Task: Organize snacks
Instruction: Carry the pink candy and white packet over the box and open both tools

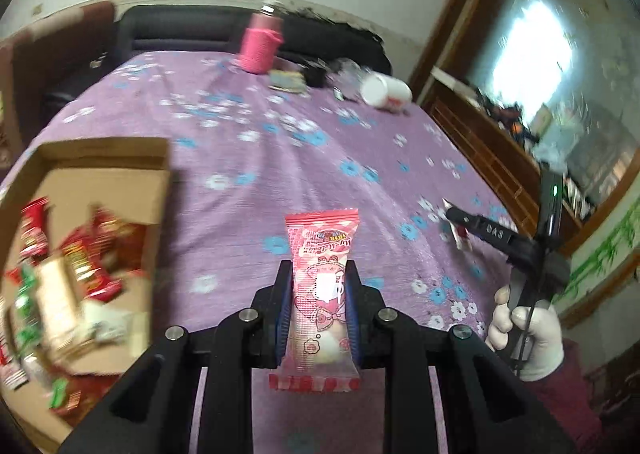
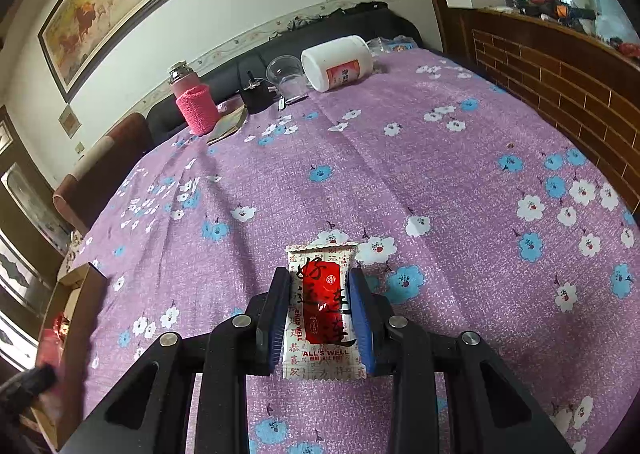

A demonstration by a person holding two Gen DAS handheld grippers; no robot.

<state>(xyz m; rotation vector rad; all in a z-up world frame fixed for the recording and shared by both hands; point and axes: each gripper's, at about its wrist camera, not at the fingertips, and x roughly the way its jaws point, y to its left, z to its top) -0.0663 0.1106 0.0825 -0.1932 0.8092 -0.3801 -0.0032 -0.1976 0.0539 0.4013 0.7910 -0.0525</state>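
The left gripper (image 1: 318, 304) was closed on a pink snack packet (image 1: 322, 294), its blue-padded fingers (image 1: 283, 314) pressing the packet's two long sides around its middle; the wrapper stood lengthwise between them, its crimped top end reaching out past the fingertips and its lower crimp hanging back toward the camera, all of it held above the purple flowered cloth (image 1: 280, 158). Down to the left of that gripper sat an open cardboard box (image 1: 100, 158) with blurred red and green packets (image 1: 84, 254) lying inside. The right gripper (image 2: 318, 306) was likewise clamped on a white and red snack packet (image 2: 322, 310) marked ALL'S WELL, gripped by its long edges with the pads (image 2: 362, 318) set along most of its length, the top edge just clearing the fingertips and the bottom edge lying behind them; whether it touched the cloth could not be told. In the left view the right gripper appeared at the right, held by a white-gloved hand (image 1: 524, 334). At the far end of the cloth stood a pink bottle (image 2: 192, 102), with a white jar (image 2: 340, 62) on its side and a clear plastic cup (image 2: 286, 74) beside it
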